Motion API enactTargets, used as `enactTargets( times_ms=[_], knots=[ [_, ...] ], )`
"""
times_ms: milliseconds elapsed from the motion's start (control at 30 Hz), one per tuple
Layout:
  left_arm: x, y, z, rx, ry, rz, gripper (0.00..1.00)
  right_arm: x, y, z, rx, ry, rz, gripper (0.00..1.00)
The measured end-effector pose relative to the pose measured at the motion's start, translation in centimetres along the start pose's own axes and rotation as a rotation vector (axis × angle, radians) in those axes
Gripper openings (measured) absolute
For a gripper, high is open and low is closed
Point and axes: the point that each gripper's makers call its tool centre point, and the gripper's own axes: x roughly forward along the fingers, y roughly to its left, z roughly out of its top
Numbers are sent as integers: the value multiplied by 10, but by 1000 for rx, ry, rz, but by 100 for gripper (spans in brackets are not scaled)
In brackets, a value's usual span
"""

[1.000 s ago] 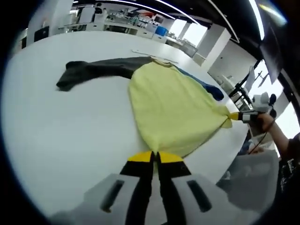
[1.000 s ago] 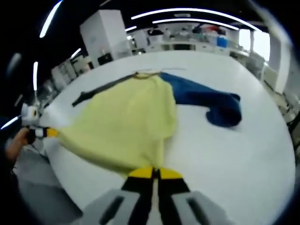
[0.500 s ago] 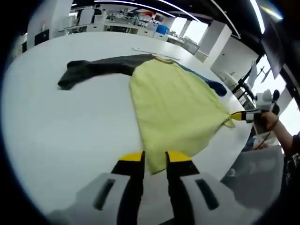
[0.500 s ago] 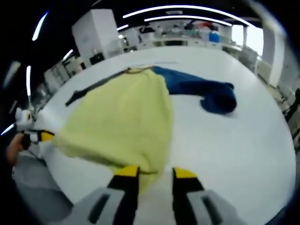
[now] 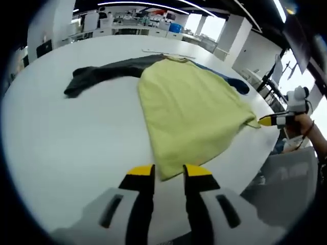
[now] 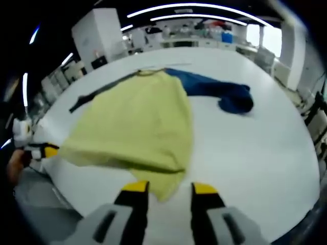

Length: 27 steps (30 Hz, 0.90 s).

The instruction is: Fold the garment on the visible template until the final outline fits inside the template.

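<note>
A yellow garment (image 5: 189,109) lies spread on the white table (image 5: 66,148), collar at the far end. Its dark grey sleeve (image 5: 102,74) stretches left and its blue sleeve (image 5: 232,84) peeks out on the right. My left gripper (image 5: 168,172) is open, with the near hem corner lying loose just ahead of its yellow tips. In the right gripper view the same yellow garment (image 6: 133,122) lies flat with the blue sleeve (image 6: 227,97) bunched to the right. My right gripper (image 6: 166,188) is open, the other hem corner just in front of it.
A thin pale strip (image 5: 168,53) lies on the table past the collar. The right gripper (image 5: 276,120), held by a hand, shows beyond the table's right edge. The left gripper (image 6: 43,150) shows at the table's left edge. Benches and shelves stand far behind.
Both grippers went from shut on the yellow hem to open and drew back a little. The stretched hem has dropped and now lies slack on the table.
</note>
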Motion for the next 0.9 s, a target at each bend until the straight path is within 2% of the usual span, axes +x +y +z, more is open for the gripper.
enactTargets(
  times_ms=[167,300,400,633,800,900],
  knots=[
    [2,-2,-2,17,14,17,16,1,-1,-8,23,22,-40,21],
    [4,0,-6,72,31,44,16,0,2,-7,49,11,-50,16],
    [6,3,-8,54,37,45,15,0,4,-6,59,4,-63,11],
    [6,4,-7,26,34,43,13,4,9,-9,86,17,-65,8],
    [7,4,-6,1,29,42,12,7,3,-9,107,14,-64,5],
    [10,6,-7,-32,41,39,5,9,0,-8,107,12,-65,3]
  ],
)
